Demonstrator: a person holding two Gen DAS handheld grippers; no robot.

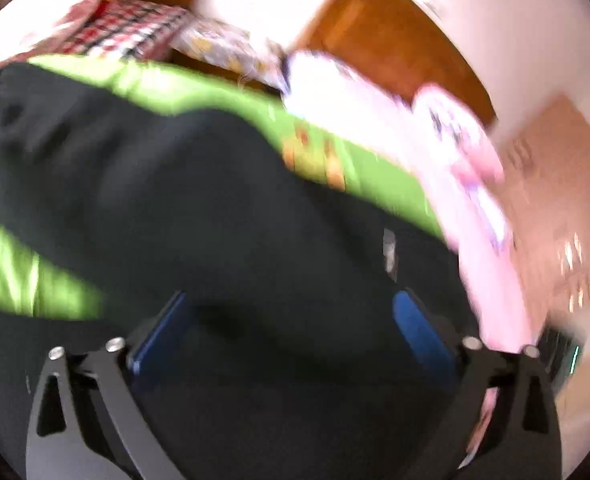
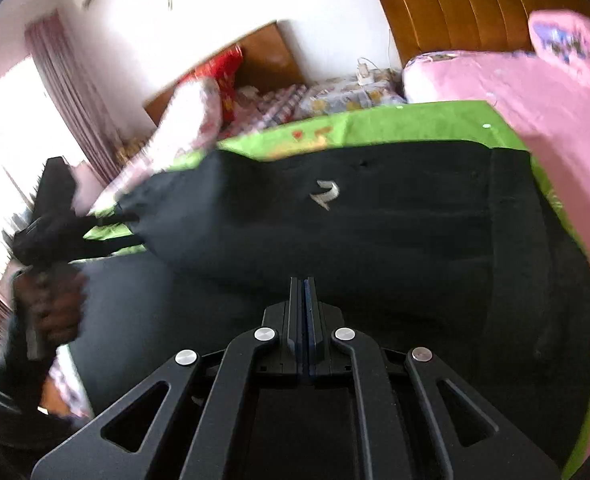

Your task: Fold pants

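Lying black across the green bed (image 2: 435, 120), the pants (image 2: 335, 232) run left to right; left hand-held gripper (image 1: 291, 320) spread wide above them, right hand-held gripper (image 2: 304, 292) pressed together, empty.

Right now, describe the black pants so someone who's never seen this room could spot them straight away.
Find the bright green sheet covering the bed. The black pants lie spread across it, in front of the pink quilt. They are the only dark garment there, marked by a small silver logo.
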